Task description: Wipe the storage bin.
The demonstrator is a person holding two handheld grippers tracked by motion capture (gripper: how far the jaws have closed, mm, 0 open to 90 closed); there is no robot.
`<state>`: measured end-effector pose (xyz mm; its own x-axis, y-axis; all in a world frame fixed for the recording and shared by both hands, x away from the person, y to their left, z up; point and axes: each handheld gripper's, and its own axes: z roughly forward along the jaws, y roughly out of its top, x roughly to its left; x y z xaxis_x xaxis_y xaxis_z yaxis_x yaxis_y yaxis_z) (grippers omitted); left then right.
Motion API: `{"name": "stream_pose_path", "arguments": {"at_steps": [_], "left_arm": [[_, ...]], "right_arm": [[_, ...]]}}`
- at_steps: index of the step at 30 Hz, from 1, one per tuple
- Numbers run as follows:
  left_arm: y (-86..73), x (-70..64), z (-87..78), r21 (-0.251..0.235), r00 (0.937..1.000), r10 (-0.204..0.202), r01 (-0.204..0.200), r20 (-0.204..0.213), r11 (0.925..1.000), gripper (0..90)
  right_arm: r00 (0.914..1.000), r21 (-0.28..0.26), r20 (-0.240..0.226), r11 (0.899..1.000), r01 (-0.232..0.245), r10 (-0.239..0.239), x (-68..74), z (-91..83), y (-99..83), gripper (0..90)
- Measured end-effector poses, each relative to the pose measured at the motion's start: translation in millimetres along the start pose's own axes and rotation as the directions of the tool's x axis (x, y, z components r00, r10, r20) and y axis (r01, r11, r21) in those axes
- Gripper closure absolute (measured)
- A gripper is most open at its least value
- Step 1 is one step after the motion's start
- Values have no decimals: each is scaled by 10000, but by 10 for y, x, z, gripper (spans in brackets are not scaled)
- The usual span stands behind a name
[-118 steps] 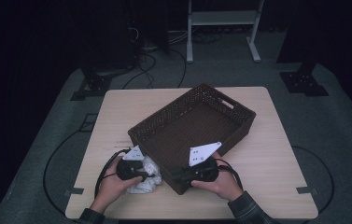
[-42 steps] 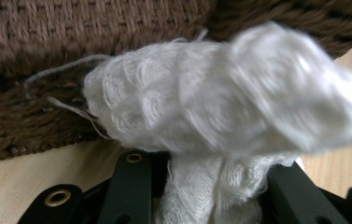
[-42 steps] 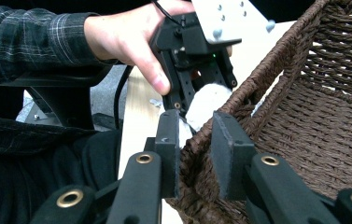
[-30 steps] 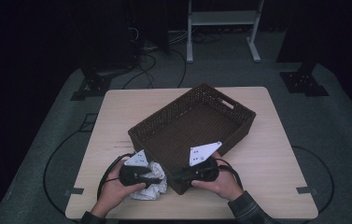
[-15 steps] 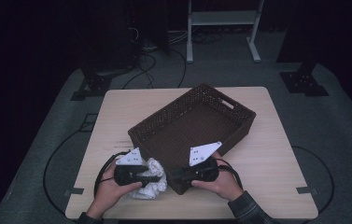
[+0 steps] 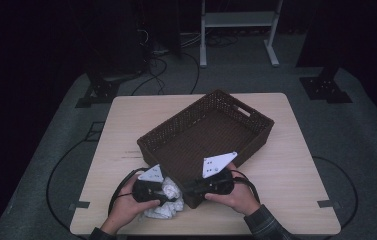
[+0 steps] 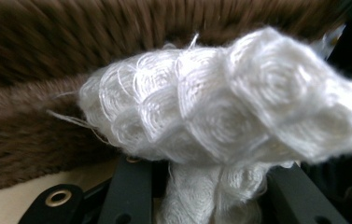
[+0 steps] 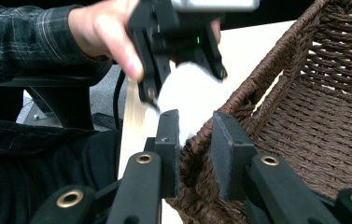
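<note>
**White cloth pinched at the basket's near corner**

My left gripper has its fingers clamped on a bunched white knitted cloth, which bulges above them in the left gripper view. From the high view, the cloth sits at the near edge of the counter, just beside the near corner of the brown wicker basket.

My right gripper is at that same corner. In the right gripper view its fingers stand on either side of the basket's woven rim, pressed against it and gripping the wall. Beyond them I see the left hand holding its gripper with the cloth.
</note>
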<state>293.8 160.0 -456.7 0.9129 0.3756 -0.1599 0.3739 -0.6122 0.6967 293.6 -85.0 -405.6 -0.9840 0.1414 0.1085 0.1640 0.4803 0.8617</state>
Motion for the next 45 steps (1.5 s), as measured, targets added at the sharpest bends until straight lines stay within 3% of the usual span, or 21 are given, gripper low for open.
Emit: {"name": "stream_pose_path", "arguments": {"at_steps": [6, 14, 18, 26, 30, 34, 37, 45], "left_arm": [[-52, 5, 162, 928, 9993, 211, -183, -293, 9955, 673], [-67, 24, 142, 924, 9994, 117, -87, -320, 9957, 671], [-79, 36, 134, 756, 9996, -101, 120, -256, 9971, 670], [-10, 7, -3, 90, 9997, -254, 254, 37, 9996, 671], [26, -19, -72, -51, 9999, -105, 105, 38, 9999, 672], [62, -43, -185, -739, 9994, -143, 165, 300, 9971, 672], [88, -72, -245, -1007, 9996, -53, 79, 260, 9949, 672], [104, -108, -281, -1202, 9994, 77, -35, 344, 9927, 672]], "right_arm": [[10000, 222, 28, 9997, 90, -90, 25, -30, 35, 717], [9997, 257, 15, 9993, 255, -256, 41, -205, 7, 716], [9990, 525, -24, 9976, 443, -442, 71, -237, -24, 732], [9992, 419, -11, 9983, 397, -397, 65, -151, -29, 747], [9994, 387, 5, 9986, 350, -351, 62, -127, -20, 748], [9994, 297, -35, 9990, 343, -343, 40, -95, -10, 750], [9995, 265, -19, 9991, 323, -323, 27, -68, 2, 751], [9994, 276, -29, 9990, 338, -337, 17, -49, 13, 751]]}}
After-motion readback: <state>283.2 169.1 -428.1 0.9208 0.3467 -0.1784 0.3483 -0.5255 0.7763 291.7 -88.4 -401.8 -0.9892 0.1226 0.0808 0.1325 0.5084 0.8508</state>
